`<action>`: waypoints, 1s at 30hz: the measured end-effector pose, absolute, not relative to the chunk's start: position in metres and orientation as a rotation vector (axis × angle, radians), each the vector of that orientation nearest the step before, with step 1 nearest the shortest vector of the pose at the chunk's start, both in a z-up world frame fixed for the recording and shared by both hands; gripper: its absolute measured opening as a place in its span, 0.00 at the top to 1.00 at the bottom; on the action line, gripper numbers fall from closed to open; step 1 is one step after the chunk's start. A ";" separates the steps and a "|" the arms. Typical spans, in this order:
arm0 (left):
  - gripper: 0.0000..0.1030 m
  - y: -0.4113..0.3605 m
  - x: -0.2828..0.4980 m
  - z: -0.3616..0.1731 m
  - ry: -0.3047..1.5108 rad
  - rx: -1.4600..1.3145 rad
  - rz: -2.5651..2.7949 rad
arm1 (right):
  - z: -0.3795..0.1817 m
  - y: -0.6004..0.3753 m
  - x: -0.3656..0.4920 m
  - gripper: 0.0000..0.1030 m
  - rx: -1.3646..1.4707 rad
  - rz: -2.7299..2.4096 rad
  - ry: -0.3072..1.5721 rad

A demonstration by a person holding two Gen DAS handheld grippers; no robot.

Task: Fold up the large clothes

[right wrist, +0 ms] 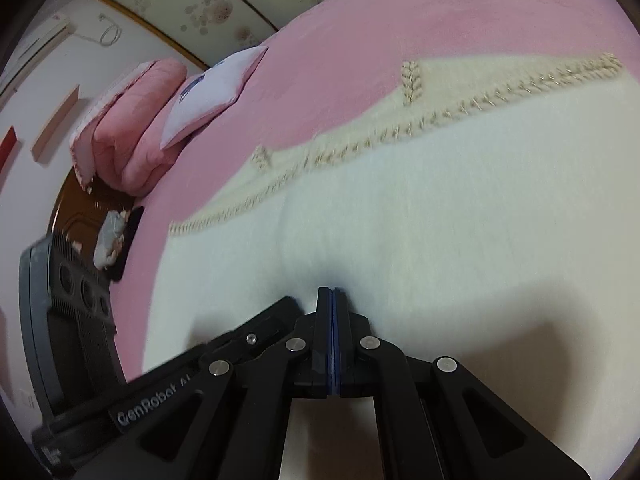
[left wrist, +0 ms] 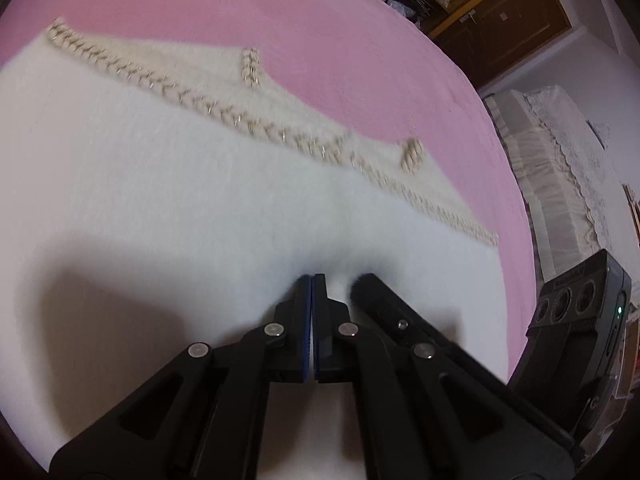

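A large white fuzzy garment (left wrist: 168, 184) lies spread on the pink bed (left wrist: 320, 40). A cream band with braided trim (left wrist: 224, 112) runs along its far edge. My left gripper (left wrist: 312, 278) is shut, and the white fabric puckers at its tips and passes under it. Just to its right is my right gripper (left wrist: 370, 282), almost touching it. In the right wrist view my right gripper (right wrist: 332, 291) is shut on the same garment (right wrist: 460, 208), with creases running out from its tips. There the left gripper (right wrist: 286, 306) sits close beside it.
A folded pink quilt (right wrist: 128, 120) and a white pillow (right wrist: 212, 88) lie at the head of the bed. A dark wooden cabinet (left wrist: 508, 28) and a lace-covered seat (left wrist: 560, 168) stand beyond the bed's right edge. A small bundle (right wrist: 110, 236) lies beside the bed.
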State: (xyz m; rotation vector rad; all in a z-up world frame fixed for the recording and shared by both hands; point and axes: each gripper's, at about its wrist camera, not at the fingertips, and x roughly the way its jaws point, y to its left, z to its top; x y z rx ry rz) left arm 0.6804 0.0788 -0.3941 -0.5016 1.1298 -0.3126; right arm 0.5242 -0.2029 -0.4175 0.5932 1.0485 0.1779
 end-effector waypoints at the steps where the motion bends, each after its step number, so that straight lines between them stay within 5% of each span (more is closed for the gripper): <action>1: 1.00 0.078 0.688 -0.396 1.122 -0.490 -0.306 | -0.415 -0.213 0.530 1.00 0.598 0.176 1.048; 13: 0.99 0.115 0.738 -0.397 0.983 -0.281 -0.142 | -0.410 -0.294 0.612 1.00 0.346 0.153 1.044; 25: 0.99 0.234 0.746 -0.389 0.931 0.044 0.007 | -0.382 -0.509 0.578 1.00 0.265 -0.179 0.948; 30: 0.99 0.274 0.741 -0.391 0.935 -0.048 0.128 | -0.379 -0.561 0.567 1.00 0.248 -0.310 0.934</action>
